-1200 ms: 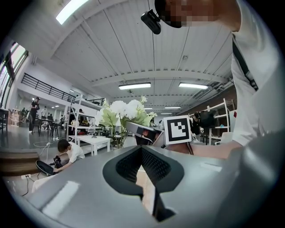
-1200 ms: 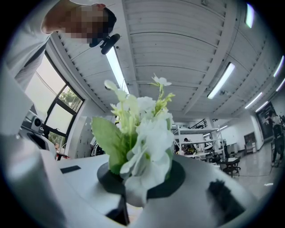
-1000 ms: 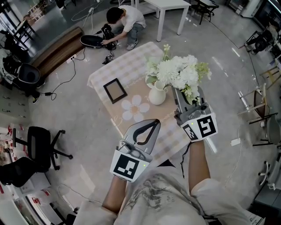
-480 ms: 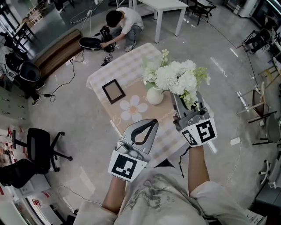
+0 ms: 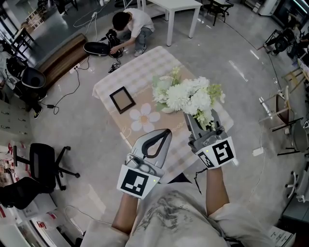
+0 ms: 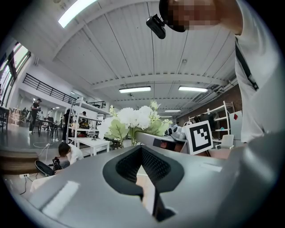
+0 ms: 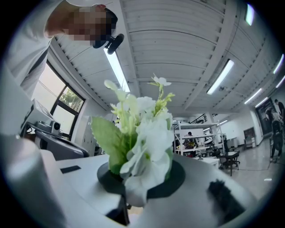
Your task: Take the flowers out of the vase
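My right gripper (image 5: 199, 118) is shut on the stems of a bunch of white flowers with green leaves (image 5: 189, 95), held above the checked tablecloth (image 5: 137, 72). In the right gripper view the blooms (image 7: 143, 129) rise straight out from between the closed jaws of the right gripper (image 7: 133, 187). The white vase is almost wholly hidden under the bunch in the head view. Whether the stem ends are clear of it I cannot tell. My left gripper (image 5: 164, 136) hangs shut and empty nearer me, to the left of the bunch. From the left gripper (image 6: 142, 153) the flowers (image 6: 133, 119) show ahead.
A dark picture frame (image 5: 121, 99) and a flower-shaped mat (image 5: 144, 117) lie on the cloth left of the bunch. A person (image 5: 131, 25) crouches on the floor beyond the table, near a white side table (image 5: 176, 7). An office chair (image 5: 42, 160) stands at the left.
The right gripper has drawn the bunch nearer to me and slightly down, so the blooms now cover the vase that showed below them before. The left gripper has stayed put.
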`<control>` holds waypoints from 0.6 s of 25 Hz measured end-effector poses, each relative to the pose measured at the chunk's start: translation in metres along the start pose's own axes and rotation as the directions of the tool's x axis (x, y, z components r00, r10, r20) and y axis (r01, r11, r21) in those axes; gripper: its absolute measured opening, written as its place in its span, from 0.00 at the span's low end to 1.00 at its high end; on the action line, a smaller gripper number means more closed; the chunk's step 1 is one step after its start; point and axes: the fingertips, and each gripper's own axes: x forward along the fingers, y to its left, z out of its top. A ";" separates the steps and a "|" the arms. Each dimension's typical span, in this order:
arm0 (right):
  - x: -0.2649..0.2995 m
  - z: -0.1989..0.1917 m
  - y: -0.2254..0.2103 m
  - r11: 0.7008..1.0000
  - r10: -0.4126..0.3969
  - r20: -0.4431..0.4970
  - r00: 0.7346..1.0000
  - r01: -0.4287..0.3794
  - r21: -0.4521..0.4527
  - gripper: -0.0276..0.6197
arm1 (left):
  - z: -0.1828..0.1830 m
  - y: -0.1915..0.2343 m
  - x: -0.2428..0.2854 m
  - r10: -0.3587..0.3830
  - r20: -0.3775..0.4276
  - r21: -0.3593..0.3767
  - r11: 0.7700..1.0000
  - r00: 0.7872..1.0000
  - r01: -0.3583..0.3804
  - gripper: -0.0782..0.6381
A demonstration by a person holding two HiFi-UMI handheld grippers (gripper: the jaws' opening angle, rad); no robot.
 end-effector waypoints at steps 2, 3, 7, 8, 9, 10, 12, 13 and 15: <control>-0.004 -0.001 0.005 1.000 0.001 -0.013 1.000 -0.001 0.000 0.15 | 0.001 0.000 -0.002 0.003 0.005 -0.001 1.000 1.000 -0.003 0.12; -0.006 -0.002 0.008 1.000 0.003 -0.019 1.000 -0.003 0.000 0.15 | 0.001 0.000 -0.004 0.005 0.006 -0.002 1.000 1.000 -0.005 0.12; -0.013 -0.004 0.017 1.000 0.012 -0.039 0.999 -0.012 0.004 0.15 | 0.002 0.001 -0.007 0.014 0.009 -0.006 1.000 1.000 -0.014 0.12; -0.015 -0.005 0.019 1.000 0.014 -0.042 0.999 -0.014 0.006 0.15 | 0.002 0.001 -0.007 0.016 0.011 -0.006 1.000 1.000 -0.015 0.12; -0.017 -0.006 0.021 1.000 0.015 -0.044 0.999 -0.015 0.008 0.15 | 0.001 0.001 -0.008 0.017 0.012 -0.007 1.000 1.000 -0.017 0.12; -0.019 -0.007 0.022 1.000 0.017 -0.046 0.999 -0.016 0.010 0.15 | 0.001 0.001 -0.008 0.019 0.013 -0.008 1.000 1.000 -0.019 0.12; -0.023 -0.008 0.025 1.000 0.019 -0.047 0.999 -0.018 0.014 0.15 | 0.000 0.000 -0.010 0.021 0.015 -0.007 1.000 1.000 -0.021 0.12; -0.024 -0.008 0.026 1.000 0.020 -0.048 0.999 -0.019 0.016 0.15 | -0.001 0.000 -0.010 0.022 0.016 -0.008 1.000 1.000 -0.022 0.12; -0.027 -0.008 0.028 1.000 0.020 -0.051 0.998 -0.019 0.018 0.15 | -0.001 -0.001 -0.011 0.024 0.015 -0.012 1.000 1.000 -0.024 0.12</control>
